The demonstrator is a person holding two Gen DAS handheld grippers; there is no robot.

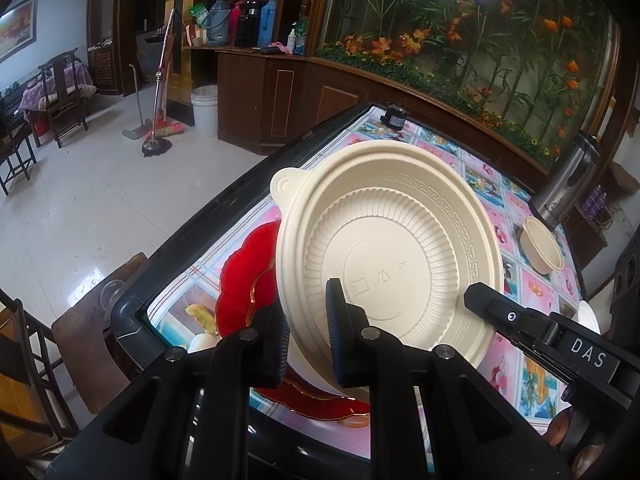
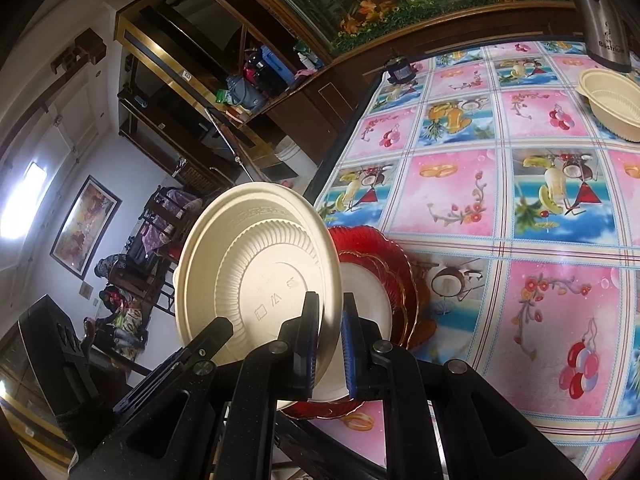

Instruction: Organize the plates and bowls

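both black two-finger grippers pinch one cream plastic plate (image 1: 388,252) by its rim: the left gripper (image 1: 308,336) clamps the near edge, the right gripper (image 2: 331,344) the edge beside it, and its tip (image 1: 480,296) shows in the left view. the plate is tilted, underside to the cameras, above a red scalloped glass plate (image 1: 240,280) on the fruit-patterned tablecloth (image 2: 520,200). a cream ribbed bowl (image 2: 612,100) sits well apart, beside a steel flask (image 1: 568,184).

Both claws, left (image 1: 308,336) and right (image 2: 330,344), clamped
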